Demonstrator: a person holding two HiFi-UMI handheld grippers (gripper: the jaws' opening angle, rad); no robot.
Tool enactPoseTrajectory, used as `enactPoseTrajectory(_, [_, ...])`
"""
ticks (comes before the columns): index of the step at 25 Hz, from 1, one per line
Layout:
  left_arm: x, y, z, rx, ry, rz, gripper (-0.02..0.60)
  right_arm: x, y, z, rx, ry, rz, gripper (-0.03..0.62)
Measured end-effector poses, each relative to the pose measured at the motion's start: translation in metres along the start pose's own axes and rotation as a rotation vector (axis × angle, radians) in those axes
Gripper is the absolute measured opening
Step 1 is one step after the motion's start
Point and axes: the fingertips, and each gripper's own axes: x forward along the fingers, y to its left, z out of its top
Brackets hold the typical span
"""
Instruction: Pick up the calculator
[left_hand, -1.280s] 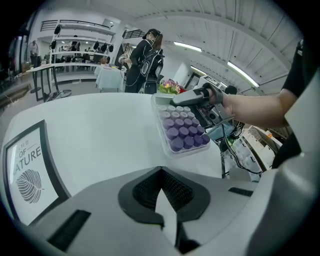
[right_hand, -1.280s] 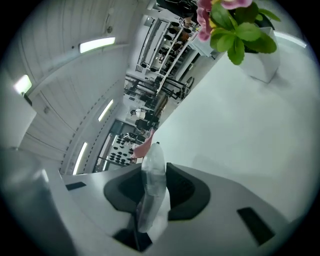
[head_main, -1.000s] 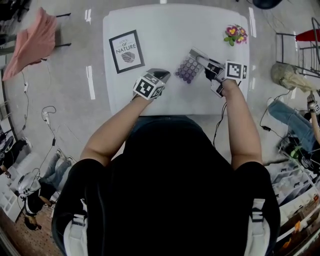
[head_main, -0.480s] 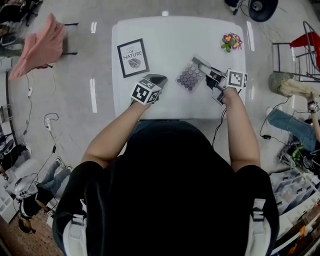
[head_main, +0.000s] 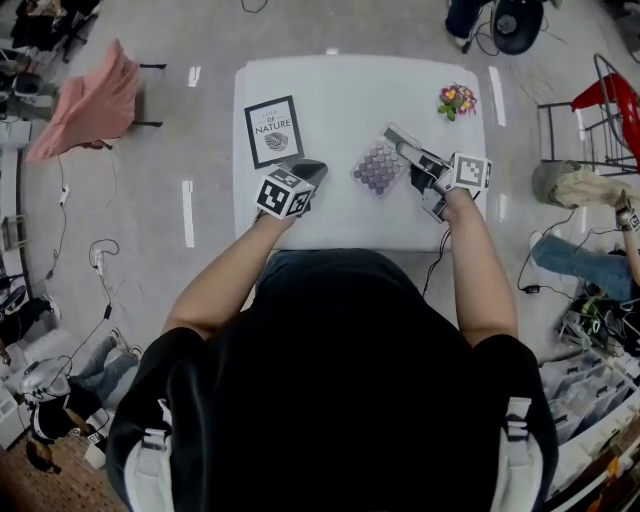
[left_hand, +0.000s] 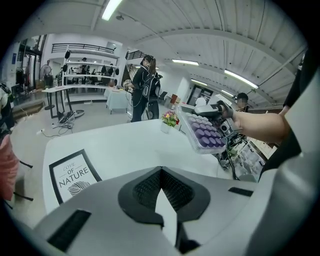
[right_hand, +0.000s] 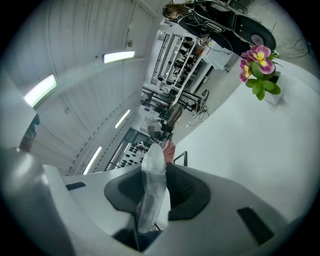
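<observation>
The calculator, clear-cased with purple keys, hangs tilted above the white table. My right gripper is shut on its right end. In the right gripper view its edge stands on end between the pads of that gripper. The left gripper view shows the calculator in the air at the right. My left gripper hovers over the table's near left part, shut and holding nothing, and its jaws meet.
A framed "Nature" print lies at the table's left. A small flower pot stands at the far right corner. A pink cloth drapes a chair left of the table. A person stands beyond the table.
Both grippers have risen. The right one has carried the calculator higher above the table, still shut on it. The left one stays shut and empty.
</observation>
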Motion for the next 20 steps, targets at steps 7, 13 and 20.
enactPoseTrajectory(7, [-0.031, 0.007, 0.011, 0.010, -0.048, 0.018, 0.017, -0.005, 0.021, 0.010, -0.024, -0.003, -0.048, 0.109])
enactPoseTrajectory(13, [-0.044, 0.005, 0.016, 0.012, -0.076, 0.029, 0.017, -0.012, 0.029, 0.007, 0.017, -0.026, -0.068, 0.109])
enactPoseTrajectory(20, [-0.059, -0.005, 0.017, 0.010, -0.103, 0.045, 0.017, -0.026, 0.037, -0.003, -0.001, -0.026, -0.078, 0.109])
